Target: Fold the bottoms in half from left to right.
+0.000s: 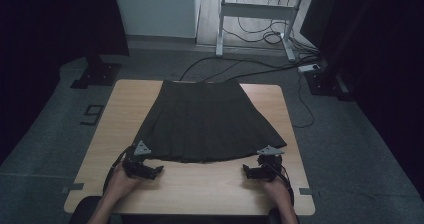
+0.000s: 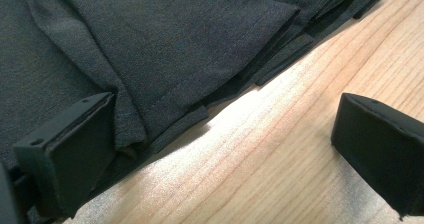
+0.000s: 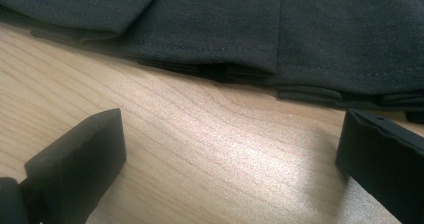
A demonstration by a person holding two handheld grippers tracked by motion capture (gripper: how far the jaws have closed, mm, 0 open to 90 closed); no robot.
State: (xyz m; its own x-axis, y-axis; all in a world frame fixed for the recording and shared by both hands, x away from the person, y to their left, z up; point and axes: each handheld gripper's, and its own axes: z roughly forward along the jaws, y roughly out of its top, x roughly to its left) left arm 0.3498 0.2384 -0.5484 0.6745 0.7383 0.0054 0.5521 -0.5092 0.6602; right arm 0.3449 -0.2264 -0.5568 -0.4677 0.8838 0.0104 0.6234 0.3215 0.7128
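Resting low in the frame, the left gripper [image 1: 159, 169] and right gripper [image 1: 244, 169] gape empty; each should pinch the skirt [image 1: 210, 121] hem squarely.

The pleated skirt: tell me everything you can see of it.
The pleated skirt is dark grey-green woven cloth, spread flat on the wooden table, with its narrow waistband at the far edge and its flared hem nearest the person. Sharp stitched pleats run from waist to hem, overlapping in layers along the hem. The left gripper stands open at the hem's left corner, one jaw against the cloth in the left gripper view. The right gripper stands open just short of the hem.
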